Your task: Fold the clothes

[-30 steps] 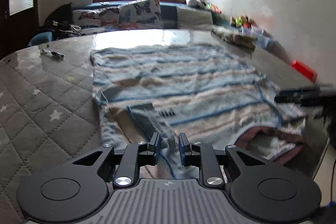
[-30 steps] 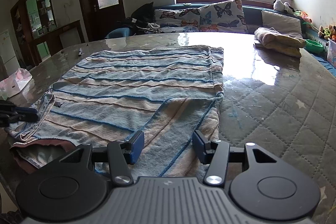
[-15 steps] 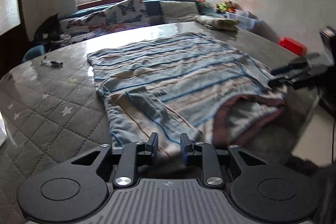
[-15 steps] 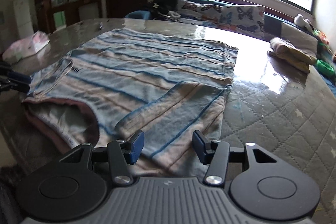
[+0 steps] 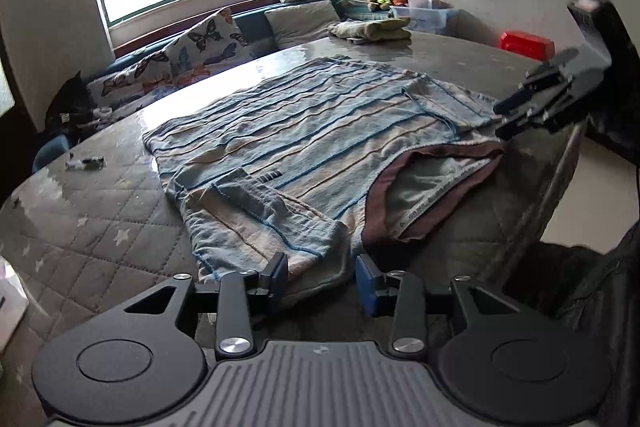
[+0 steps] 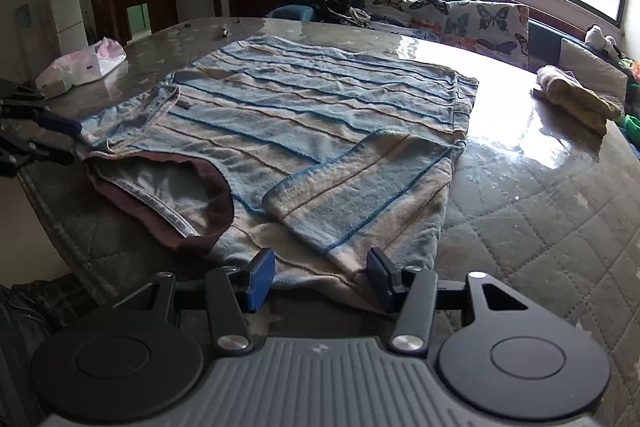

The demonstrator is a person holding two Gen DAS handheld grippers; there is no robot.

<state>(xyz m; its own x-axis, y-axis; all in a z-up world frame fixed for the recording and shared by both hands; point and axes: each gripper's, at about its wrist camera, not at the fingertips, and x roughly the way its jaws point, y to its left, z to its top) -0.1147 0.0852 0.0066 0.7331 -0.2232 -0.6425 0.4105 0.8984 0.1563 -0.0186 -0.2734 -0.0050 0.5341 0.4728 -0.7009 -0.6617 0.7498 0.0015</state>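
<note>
Both claws stand apart and hold nothing. I see my left claw [image 5: 320, 277] at the bottom centre of its frame, at the near shoulder edge of the striped sweater [image 5: 304, 131], which lies flat on the quilted surface [image 5: 100, 227] with both sleeves folded in. My right claw [image 6: 320, 279] sits bottom centre at the other shoulder [image 6: 320, 131].

Blue-and-beige striped knit sweater [image 5: 304, 131] [image 6: 320, 115] — flat, front up, both sleeves folded inward across body. Maroon-lined neck opening gapes at near edge of the quilted grey table [image 5: 100, 227] [image 6: 540, 227].
</note>
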